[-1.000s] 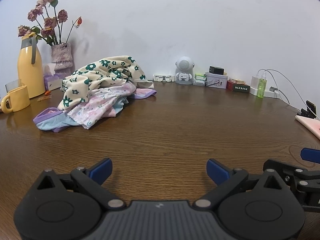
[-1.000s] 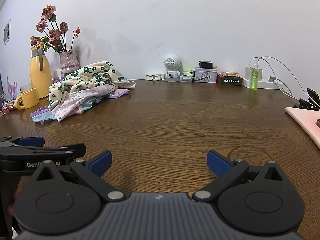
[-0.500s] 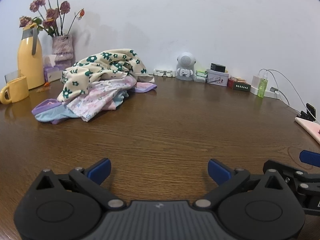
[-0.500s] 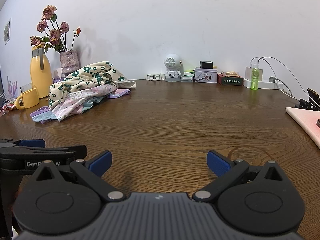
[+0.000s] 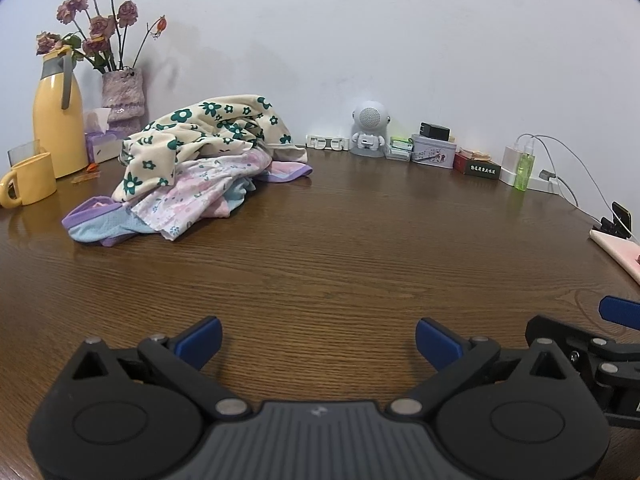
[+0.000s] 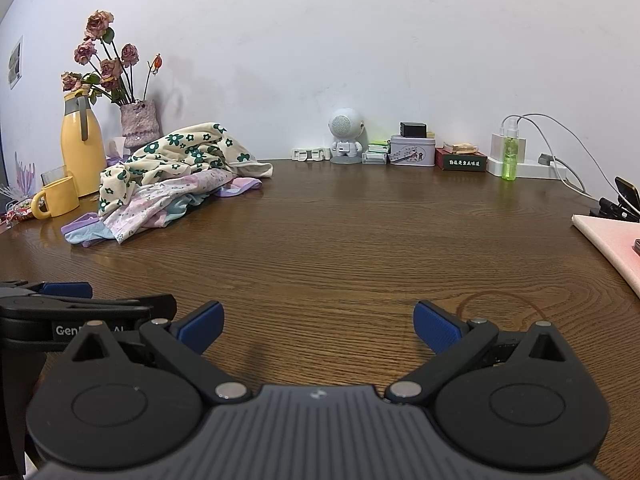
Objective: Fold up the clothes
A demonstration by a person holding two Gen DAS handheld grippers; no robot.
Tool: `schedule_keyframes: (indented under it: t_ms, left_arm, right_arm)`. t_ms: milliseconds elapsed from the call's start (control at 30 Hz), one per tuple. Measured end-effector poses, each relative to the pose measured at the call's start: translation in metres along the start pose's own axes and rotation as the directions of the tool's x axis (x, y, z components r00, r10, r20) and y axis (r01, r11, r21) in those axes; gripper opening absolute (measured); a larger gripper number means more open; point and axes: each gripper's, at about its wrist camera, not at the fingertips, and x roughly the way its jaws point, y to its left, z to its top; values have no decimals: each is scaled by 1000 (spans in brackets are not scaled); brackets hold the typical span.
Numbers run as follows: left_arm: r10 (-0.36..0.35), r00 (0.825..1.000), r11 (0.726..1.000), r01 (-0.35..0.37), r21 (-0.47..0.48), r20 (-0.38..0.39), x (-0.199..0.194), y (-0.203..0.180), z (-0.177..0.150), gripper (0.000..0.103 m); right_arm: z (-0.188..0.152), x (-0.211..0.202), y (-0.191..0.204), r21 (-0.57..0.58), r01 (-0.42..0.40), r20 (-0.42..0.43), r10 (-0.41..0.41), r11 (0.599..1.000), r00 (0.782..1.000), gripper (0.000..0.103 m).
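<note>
A pile of crumpled clothes (image 5: 192, 168) lies at the back left of the brown wooden table (image 5: 340, 256): a cream garment with green flowers (image 5: 208, 132) on top, pink floral and lilac-blue pieces under it. The pile also shows in the right wrist view (image 6: 172, 176). My left gripper (image 5: 318, 340) is open and empty, low over the table's near edge, well short of the pile. My right gripper (image 6: 316, 326) is open and empty beside it, to its right. A folded pink cloth (image 6: 612, 240) lies at the table's right edge.
A yellow jug (image 5: 58, 120), yellow mug (image 5: 30, 180), vase of dried roses (image 5: 122, 92) and tissue box stand at the back left. Along the wall are a small white robot speaker (image 5: 370, 128), tins and boxes (image 5: 434, 152), a green bottle (image 5: 524, 168) and a charger with cables.
The left gripper has moved forward and a little left, so the clothes pile looks larger and closer. The right gripper has barely moved. Both stay open.
</note>
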Motion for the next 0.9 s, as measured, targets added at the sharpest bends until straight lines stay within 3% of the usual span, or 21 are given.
schedule_keyframes:
  t_ms: [900]
  left_arm:
    - [-1,1000,1000,1,2,12,-3,-1,-1,103]
  right_arm:
    - [0,0,2,1,0,-3,0,1000,1000,103]
